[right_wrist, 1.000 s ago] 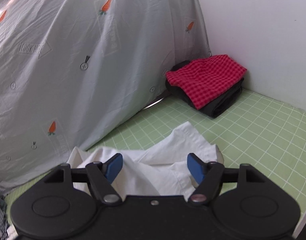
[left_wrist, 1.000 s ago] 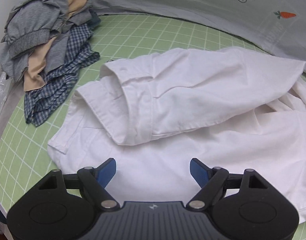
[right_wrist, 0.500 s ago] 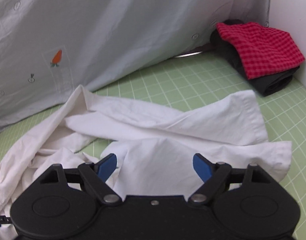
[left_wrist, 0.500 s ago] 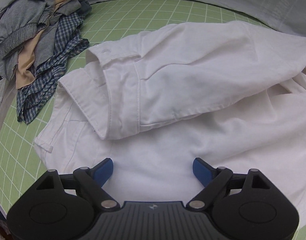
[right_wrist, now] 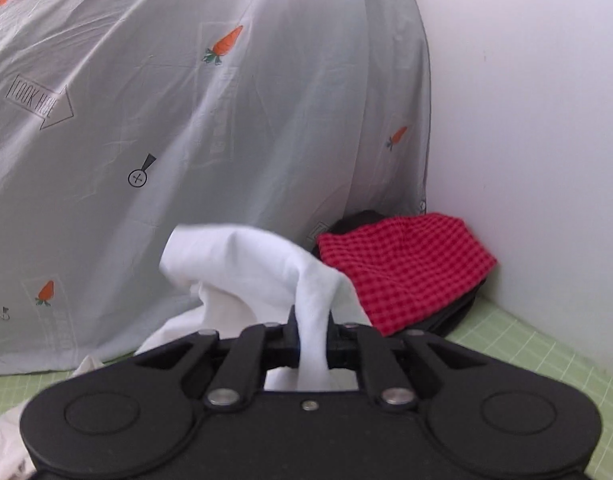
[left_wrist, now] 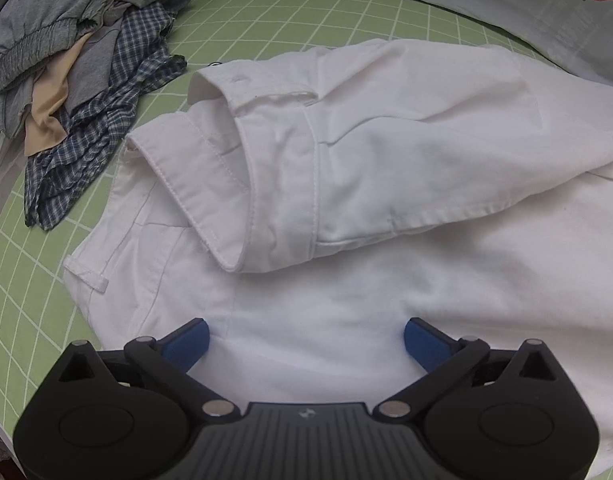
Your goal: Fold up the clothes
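So, we have the rumpled white cotton button-up shirt [left_wrist: 386, 184] spread over the green gridded cutting mat [left_wrist: 266, 12], with one cuffed sleeve [left_wrist: 274, 184] folded across the body toward the left. Our left gripper [left_wrist: 304, 338] hovers over the near part of the shirt body, jaws spread wide, blue pads [left_wrist: 186, 340] clear of each other and holding nothing; we can't tell if they touch the fabric. Our right gripper [right_wrist: 310, 338] is clamped on a bunch of the same white cloth [right_wrist: 266, 272], lifted off the mat so it drapes limp over the jaws. We judge the fabric light, soft, floppy, with no stiffness except at the stitched cuff and hems; it will sag and trail, and a thin pinch could slip. Best holds look like seamed edges: the cuff band, the hem, or the small tab at the near-left corner [left_wrist: 86, 274]. Lifting one point drags the rest, so the left should pin or pinch a matching edge. At far left lies an unfolded heap of grey, tan and blue-plaid clothes [left_wrist: 74, 64]; at far right a folded red-checked cloth on a dark garment [right_wrist: 402, 268]. Behind hangs a pale grey carrot-print sheet [right_wrist: 226, 120].
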The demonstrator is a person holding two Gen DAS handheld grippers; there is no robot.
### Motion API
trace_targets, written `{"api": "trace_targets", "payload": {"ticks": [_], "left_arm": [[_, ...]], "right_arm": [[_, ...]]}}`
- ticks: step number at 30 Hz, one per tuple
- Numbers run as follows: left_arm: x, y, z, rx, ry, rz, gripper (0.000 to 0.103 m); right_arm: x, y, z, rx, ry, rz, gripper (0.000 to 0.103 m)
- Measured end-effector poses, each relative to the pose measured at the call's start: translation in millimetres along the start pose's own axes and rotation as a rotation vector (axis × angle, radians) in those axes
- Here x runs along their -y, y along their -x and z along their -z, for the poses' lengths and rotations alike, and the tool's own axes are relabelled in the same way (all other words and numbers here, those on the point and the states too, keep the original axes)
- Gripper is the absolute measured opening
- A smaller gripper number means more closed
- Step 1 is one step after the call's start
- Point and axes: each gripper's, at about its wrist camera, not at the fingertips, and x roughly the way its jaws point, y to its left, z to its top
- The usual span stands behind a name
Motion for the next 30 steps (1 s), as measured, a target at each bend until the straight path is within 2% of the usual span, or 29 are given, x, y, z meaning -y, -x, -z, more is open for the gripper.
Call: {"api": "trace_targets", "payload": {"ticks": [1, 3, 5, 7, 8, 9, 12, 16, 19, 21, 24, 26, 28, 30], "left_arm": [[-0.8, 0.0, 0.0, 0.0, 0.002, 0.002, 0.103], [-2.1, 0.7, 0.3, 0.001, 0.004, 0.004, 0.103], [-3.5, 3.0, 1.2, 0.0, 0.007, -0.004, 0.103], [-9.3, 10.3, 5.4, 0.01, 0.031, -0.014, 0.101], [-15.7, 14.9, 8.1, 0.021, 0.057, -0.008, 0.101], [-22.1, 19.6, 10.8, 0.032, 0.083, -0.003, 0.101], [-43.5, 33.4, 17.5, 0.056, 0.155, -0.007, 0.099], [-72.6, 37.6, 23.8, 0.054, 0.255, -0.111, 0.097], [-101.2, 31.5, 32.3, 0.021, 0.42, -0.099, 0.096], [-110.6, 26.0, 38.7, 0.001, 0.502, -0.059, 0.092], [-116.3, 18.4, 40.1, -0.003, 0.553, 0.039, 0.076], [-114.8, 18.3, 39.9, 0.01, 0.549, 0.067, 0.066], [-110.9, 18.7, 38.4, 0.027, 0.54, 0.075, 0.049], [-112.7, 20.8, 42.3, 0.057, 0.603, 0.083, 0.015]], "right_arm": [[-8.1, -8.7, 4.1, -0.021, 0.073, 0.025, 0.014], [-17.8, -40.6, 22.9, -0.178, 0.162, 0.065, 0.039], [-17.3, -49.6, 39.9, -0.263, 0.128, 0.064, 0.045], [-12.9, -40.4, 53.9, -0.287, 0.056, 0.037, 0.068], [-10.8, -32.6, 61.6, -0.29, 0.024, 0.033, 0.083], [-8.7, -24.9, 69.3, -0.292, -0.007, 0.028, 0.087], [-6.7, -13.8, 91.9, -0.355, -0.036, 0.021, 0.087], [-6.9, -4.0, 111.9, -0.409, -0.057, 0.015, 0.087], [-9.9, -1.8, 115.8, -0.429, -0.082, -0.008, 0.087], [-12.0, -0.2, 118.3, -0.442, -0.099, -0.023, 0.087], [-15.3, 2.5, 120.7, -0.455, -0.116, -0.044, 0.087], [-20.9, 6.7, 119.3, -0.444, -0.094, -0.055, 0.087], [-26.0, 10.1, 118.6, -0.436, -0.063, -0.059, 0.087], [-29.4, 13.0, 118.6, -0.434, -0.046, -0.066, 0.087]]}}
